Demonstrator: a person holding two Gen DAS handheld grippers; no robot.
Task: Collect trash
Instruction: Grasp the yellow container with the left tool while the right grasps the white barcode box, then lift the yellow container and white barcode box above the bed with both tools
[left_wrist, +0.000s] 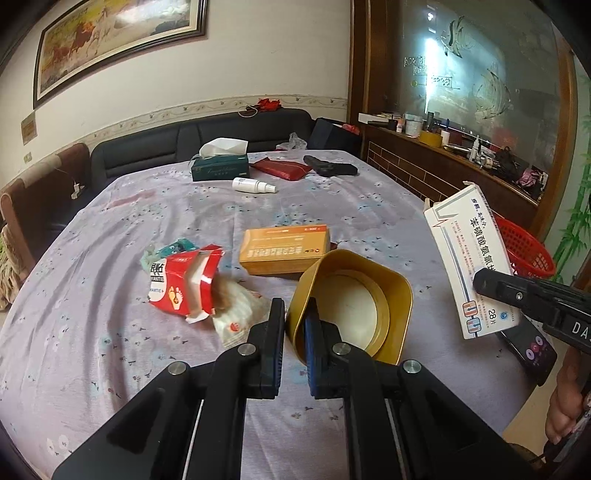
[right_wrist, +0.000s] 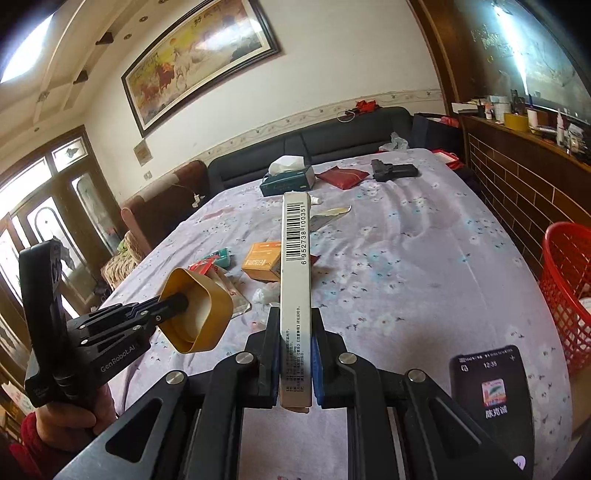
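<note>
- The left claw (left_wrist: 295, 325) is closed on the near wall of a gold-coloured, rounded-square container (left_wrist: 354, 299) with a pale inside; one finger is inside the rim, the other outside, and the container is held tipped above the table.
- The right claw (right_wrist: 294, 345) is clamped on the flat sides of a long white cardboard medicine box (right_wrist: 295, 280) with a barcode, held edge-up in the air above the table.
- The table (left_wrist: 369, 206) is covered with a lilac flowered cloth.
- On the cloth lie a torn red and white carton (left_wrist: 184, 284), a crumpled white wrapper (left_wrist: 240, 314) touching it, a teal packet (left_wrist: 177, 245) just behind, and an orange rectangular box (left_wrist: 284, 249) near the middle.
- Farther back are a dark green tissue box (left_wrist: 219, 166), a white spray bottle (left_wrist: 253, 184) lying on its side, a red pouch (left_wrist: 280, 168) and a black object (left_wrist: 330, 166).
- A red plastic mesh basket (right_wrist: 569, 291) stands beside the table's right edge.
- A black phone (right_wrist: 487, 387) with a lit screen lies near the right claw.
</note>
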